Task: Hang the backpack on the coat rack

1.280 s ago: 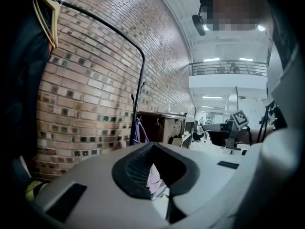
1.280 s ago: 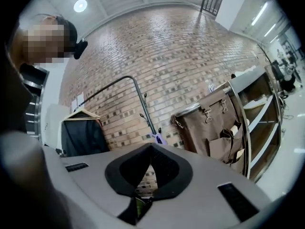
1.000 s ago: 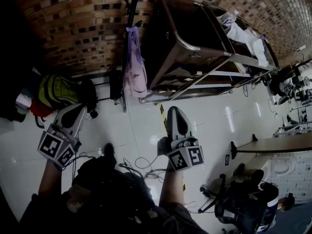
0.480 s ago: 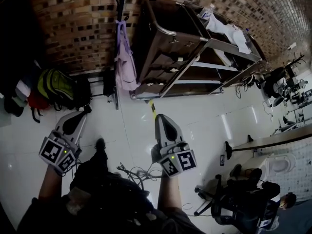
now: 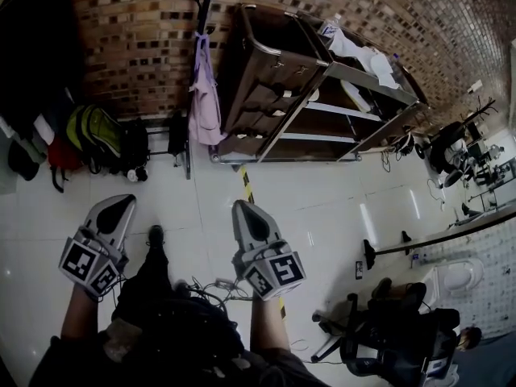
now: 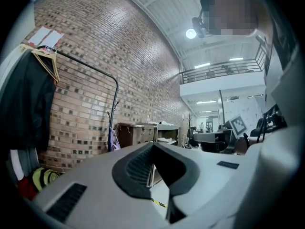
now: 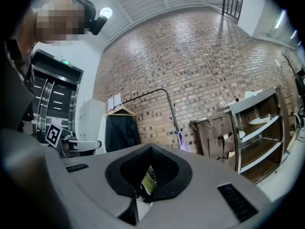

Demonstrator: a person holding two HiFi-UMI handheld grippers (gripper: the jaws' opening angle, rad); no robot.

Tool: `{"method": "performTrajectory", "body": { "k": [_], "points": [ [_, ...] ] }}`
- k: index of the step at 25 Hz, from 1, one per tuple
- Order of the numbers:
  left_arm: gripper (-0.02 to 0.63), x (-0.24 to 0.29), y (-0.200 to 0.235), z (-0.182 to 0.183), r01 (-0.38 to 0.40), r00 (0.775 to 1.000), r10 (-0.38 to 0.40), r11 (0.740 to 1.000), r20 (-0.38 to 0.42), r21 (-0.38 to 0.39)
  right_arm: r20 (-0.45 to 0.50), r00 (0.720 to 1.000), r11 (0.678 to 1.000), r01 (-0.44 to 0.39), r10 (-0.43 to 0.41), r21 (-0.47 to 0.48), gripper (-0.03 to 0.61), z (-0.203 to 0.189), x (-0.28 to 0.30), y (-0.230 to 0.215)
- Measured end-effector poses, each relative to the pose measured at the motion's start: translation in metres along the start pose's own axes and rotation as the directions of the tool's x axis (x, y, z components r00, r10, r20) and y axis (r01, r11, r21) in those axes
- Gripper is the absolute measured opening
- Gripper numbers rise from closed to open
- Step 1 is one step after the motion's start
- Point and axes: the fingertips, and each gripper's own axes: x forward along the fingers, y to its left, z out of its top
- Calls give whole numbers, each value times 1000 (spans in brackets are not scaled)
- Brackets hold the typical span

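Note:
The green and black backpack [image 5: 97, 133] lies on the floor against the brick wall; it also shows in the left gripper view as the backpack [image 6: 42, 178]. To its right stands the black coat rack [image 5: 203, 10] with a purple bag [image 5: 201, 95] hanging on it. My left gripper [image 5: 122, 202] is shut and empty, held level over the floor short of the backpack. My right gripper [image 5: 242, 208] is shut and empty too, beside it and short of the rack's foot. Past the right gripper [image 7: 151, 148], a bit of the backpack [image 7: 149, 182] shows between the jaws, far off.
A dark metal cart [image 5: 306, 79] with shelves stands right of the rack. Dark coats [image 6: 24, 104] hang on a rail at the left. Cables [image 5: 218, 285] lie on the white floor by my feet; a black-and-yellow floor stripe [image 5: 244, 185] runs toward the cart. Desks and chairs stand at right.
Both grippers have slid down and left in the head view, away from the wall. More floor now lies between them and the backpack and rack. Both stay shut.

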Motion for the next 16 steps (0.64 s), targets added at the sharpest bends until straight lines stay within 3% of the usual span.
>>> {"method": "performTrajectory", "body": {
  "k": [9, 16],
  "points": [
    [37, -65, -48, 11, -55, 998, 55, 998, 12, 3, -28, 995, 995, -92, 92, -25, 8, 1, -43, 56],
    [37, -54, -56, -7, -60, 998, 59, 998, 16, 11, -47, 996, 995, -78, 75, -64, 8, -8, -52, 50]
  ]
}}
